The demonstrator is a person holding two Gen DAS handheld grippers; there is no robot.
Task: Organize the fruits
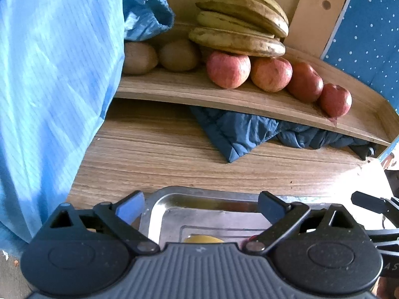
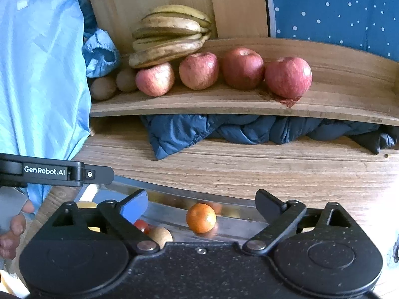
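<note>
Left gripper (image 1: 201, 205) and right gripper (image 2: 202, 204): jaws wide, empty, above steel tray (image 2: 232, 224) holding an orange (image 2: 201, 218). Four apples (image 2: 242, 68) line the shelf (image 2: 224, 104).

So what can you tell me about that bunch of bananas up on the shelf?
The bunch of bananas is overripe-looking: dull yellow skins with lots of brown patches and dark edges. Several bananas lie stacked on their sides, curving together, stems pointing right. The bunch sits at the back of the wooden shelf, against the wooden panel, resting on top of the leftmost red apple.
</note>
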